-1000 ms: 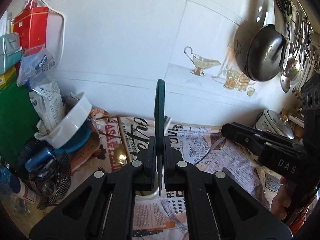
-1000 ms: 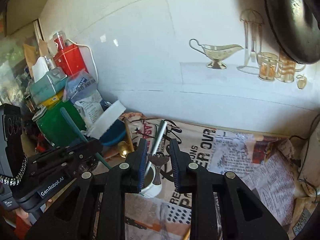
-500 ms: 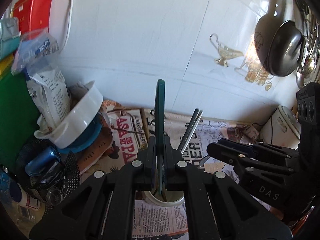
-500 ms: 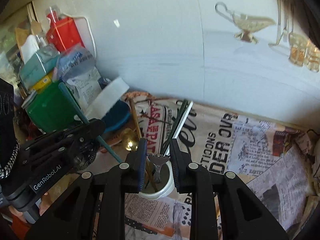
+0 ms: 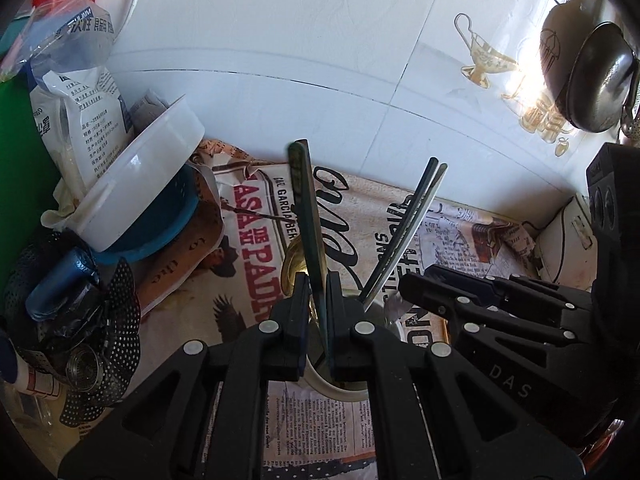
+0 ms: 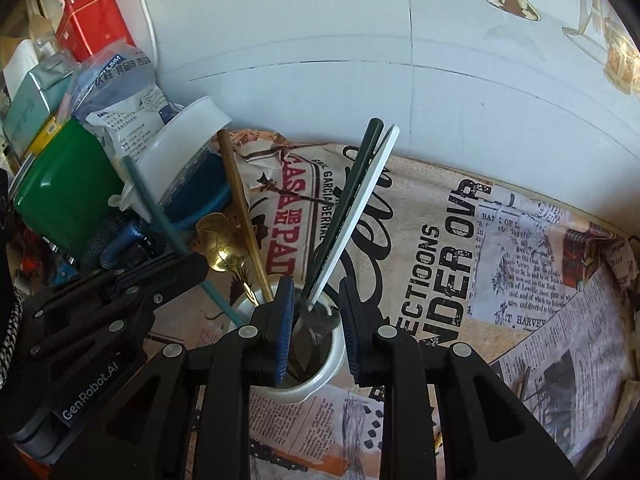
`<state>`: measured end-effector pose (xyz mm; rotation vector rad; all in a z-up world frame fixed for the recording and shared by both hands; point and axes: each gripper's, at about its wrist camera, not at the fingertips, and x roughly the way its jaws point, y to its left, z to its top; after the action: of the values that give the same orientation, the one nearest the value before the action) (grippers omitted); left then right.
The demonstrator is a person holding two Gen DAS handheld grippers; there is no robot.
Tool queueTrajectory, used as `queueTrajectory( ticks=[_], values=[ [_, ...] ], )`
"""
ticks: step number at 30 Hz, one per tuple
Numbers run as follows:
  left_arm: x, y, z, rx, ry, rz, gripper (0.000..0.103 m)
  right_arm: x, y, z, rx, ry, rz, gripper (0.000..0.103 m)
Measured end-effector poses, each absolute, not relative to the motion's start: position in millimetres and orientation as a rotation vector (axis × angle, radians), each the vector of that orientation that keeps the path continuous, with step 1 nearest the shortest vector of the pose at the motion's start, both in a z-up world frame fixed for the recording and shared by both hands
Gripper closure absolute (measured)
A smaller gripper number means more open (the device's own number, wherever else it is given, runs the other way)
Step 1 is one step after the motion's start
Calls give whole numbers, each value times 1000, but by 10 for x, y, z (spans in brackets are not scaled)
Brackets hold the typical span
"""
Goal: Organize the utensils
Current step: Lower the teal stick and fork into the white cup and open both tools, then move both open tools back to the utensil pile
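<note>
My left gripper (image 5: 318,280) is shut on a flat dark green utensil handle (image 5: 306,208) that stands upright, its lower end at the mouth of a white cup (image 5: 320,384). From the right wrist this gripper (image 6: 192,264) sits left of the cup (image 6: 320,380). My right gripper (image 6: 316,296) grips a metal fork head (image 6: 318,320), which hangs into the cup. A dark green and a white handle (image 6: 360,188) rise from between its jaws. A gold spoon (image 6: 218,244) and a brown stick (image 6: 240,208) lean in the cup. The right gripper (image 5: 412,288) comes in from the right.
A newspaper-print cloth (image 6: 480,260) covers the counter below a white tiled wall. At the left are a white bowl on a blue colander (image 5: 148,184), a green tin (image 6: 64,184), a red tin (image 6: 92,20) and food bags. A dark pan (image 5: 596,80) hangs at the right.
Both grippers have come down and tilted further toward the counter. The white cup now lies right under both, and the held utensils' lower ends have reached its mouth.
</note>
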<state>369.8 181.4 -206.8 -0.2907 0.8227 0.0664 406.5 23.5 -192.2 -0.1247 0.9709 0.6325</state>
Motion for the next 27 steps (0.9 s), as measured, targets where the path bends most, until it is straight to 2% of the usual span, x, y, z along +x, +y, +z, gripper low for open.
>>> queueTrajectory(
  ticks=[5, 10, 18, 27],
  values=[
    [3675, 1818, -2031, -284, 828, 72, 98, 4074, 220, -1883, -133, 968, 630, 81],
    [3581, 1763, -1907, -263, 808, 83, 94, 4004, 137, -1775, -137, 942, 636, 74],
    [3437, 1601, -1606, -253, 744, 93, 78, 3855, -121, -1460, -151, 851, 644, 68],
    [3329, 1234, -1397, -227, 694, 90, 65, 3713, -622, -1237, -153, 774, 618, 65]
  ],
)
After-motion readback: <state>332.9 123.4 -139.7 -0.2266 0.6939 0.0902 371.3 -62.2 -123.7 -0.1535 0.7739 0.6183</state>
